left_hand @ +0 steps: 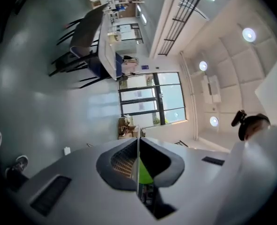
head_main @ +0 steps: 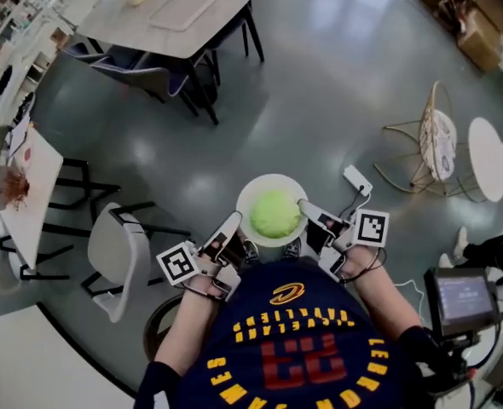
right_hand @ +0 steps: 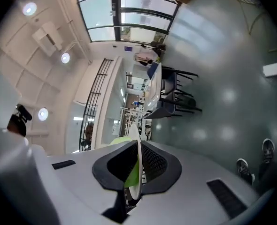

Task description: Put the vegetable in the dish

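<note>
A round green vegetable (head_main: 275, 214) lies in a white dish (head_main: 253, 194) that is held in the air in front of the person's chest, above the grey floor. My left gripper (head_main: 236, 221) is shut on the dish's left rim, and my right gripper (head_main: 308, 206) is shut on its right rim. In the left gripper view the dish (left_hand: 138, 149) shows edge-on as a thin white line between the jaws of that gripper (left_hand: 138, 165), with the green vegetable (left_hand: 145, 173) behind it. The right gripper view shows the same: the dish rim (right_hand: 138, 146), the vegetable (right_hand: 131, 175), the gripper (right_hand: 138, 168).
A long table (head_main: 175, 7) with dark chairs stands at the back left. A white chair (head_main: 111, 250) is close on the left. A wire chair (head_main: 435, 143) and a round white table (head_main: 490, 156) are at the right. A power strip (head_main: 358, 180) lies on the floor. A screen device (head_main: 460, 296) is at the lower right.
</note>
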{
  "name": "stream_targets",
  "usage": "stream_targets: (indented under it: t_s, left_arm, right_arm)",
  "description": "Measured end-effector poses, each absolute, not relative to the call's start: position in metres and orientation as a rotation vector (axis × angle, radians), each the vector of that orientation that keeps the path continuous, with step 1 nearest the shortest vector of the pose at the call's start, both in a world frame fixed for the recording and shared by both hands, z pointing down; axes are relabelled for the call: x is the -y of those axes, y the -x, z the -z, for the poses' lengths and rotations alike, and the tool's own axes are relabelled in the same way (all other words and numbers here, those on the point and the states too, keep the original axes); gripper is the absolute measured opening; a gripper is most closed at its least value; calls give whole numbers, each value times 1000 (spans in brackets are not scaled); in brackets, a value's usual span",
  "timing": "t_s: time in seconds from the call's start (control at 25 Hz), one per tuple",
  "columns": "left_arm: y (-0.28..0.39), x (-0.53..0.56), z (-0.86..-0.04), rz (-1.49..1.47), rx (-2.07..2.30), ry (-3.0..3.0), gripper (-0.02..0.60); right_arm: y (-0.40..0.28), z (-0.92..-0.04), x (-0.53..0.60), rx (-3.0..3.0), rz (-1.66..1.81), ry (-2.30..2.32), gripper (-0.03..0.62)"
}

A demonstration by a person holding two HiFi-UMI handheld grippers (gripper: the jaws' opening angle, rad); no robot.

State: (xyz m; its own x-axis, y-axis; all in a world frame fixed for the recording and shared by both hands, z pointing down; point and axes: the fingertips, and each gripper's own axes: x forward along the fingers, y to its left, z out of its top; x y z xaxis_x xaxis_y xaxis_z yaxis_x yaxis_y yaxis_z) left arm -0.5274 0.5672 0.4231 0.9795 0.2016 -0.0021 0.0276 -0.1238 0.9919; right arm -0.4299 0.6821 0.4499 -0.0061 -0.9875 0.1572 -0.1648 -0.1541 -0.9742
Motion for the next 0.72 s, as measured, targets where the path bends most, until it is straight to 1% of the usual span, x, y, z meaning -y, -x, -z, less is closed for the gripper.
stream_targets:
  t_s: [0.2, 0.56, 0.72]
  left_arm:
    - [526, -584, -454, -327, -57, -1659, 17]
    - [516, -630, -468, -379, -109, -1610, 17]
    - [516, -634, -469, -372, -104, -1613, 17]
  right_arm:
    - [427, -483, -698, -1143, 1375, 1409, 25]
    - [404, -496, -721, -1159, 1407, 1375, 25]
    - [400, -495, -718, -1206, 1413, 1348, 25]
